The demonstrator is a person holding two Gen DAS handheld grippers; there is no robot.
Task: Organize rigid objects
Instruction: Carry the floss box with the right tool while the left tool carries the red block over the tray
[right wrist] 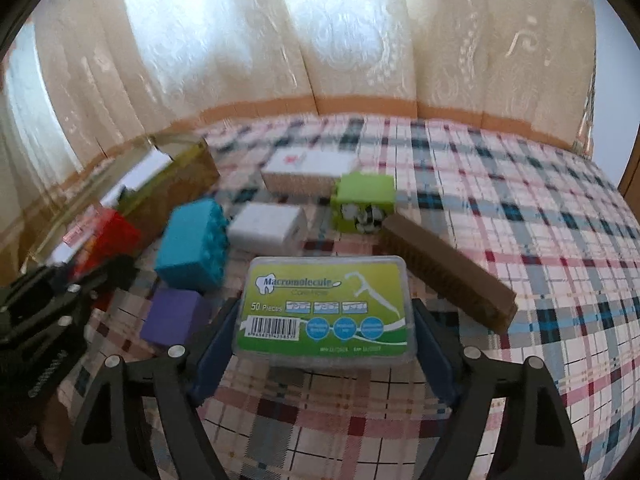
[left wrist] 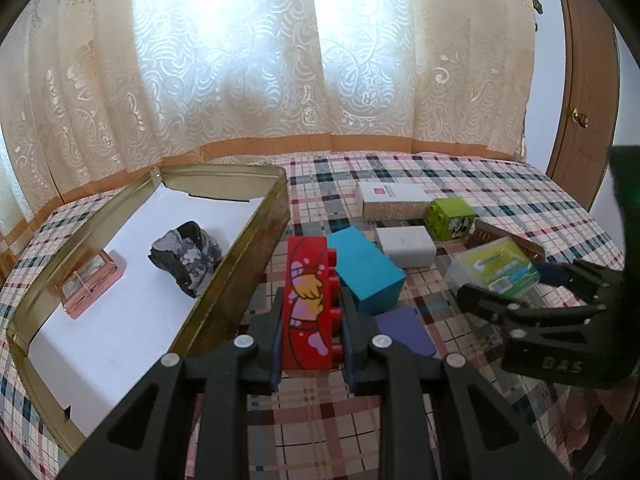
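Clamped between the left gripper's (left wrist: pixel 310 328) blue-padded jaws, a red toy brick (left wrist: pixel 308 304) is standing on edge, studs facing right, just beside the outer wall of the open gold tin (left wrist: pixel 256 240). Inside that tin a dark rock (left wrist: pixel 186 256) and a small pink case (left wrist: pixel 90 280) are already lying on the white liner, so the brick is probably heading there too. The right gripper (right wrist: pixel 324 336) is closing around a clear floss-pick box (right wrist: pixel 326 308), its pads sitting at the box's two short ends; whether they are pressing or only bracketing it I cannot tell, though the box seems raised off the checked cloth (right wrist: pixel 520 240). On the cloth are waiting a teal block (right wrist: pixel 192 248), a purple cube (right wrist: pixel 174 316), a white charger-like block (right wrist: pixel 268 228), a green brick (right wrist: pixel 362 200), a white carton (right wrist: pixel 308 172) and a brown comb-like bar (right wrist: pixel 444 276). To do this step well, the brick is best lifted above the tin's rim before travelling left, then lowered onto bare liner in front of the rock rather than on top of it, and released only once it is resting flat. Both tools are working close together, so keeping the right one back while the left one is crossing should avoid a knock.
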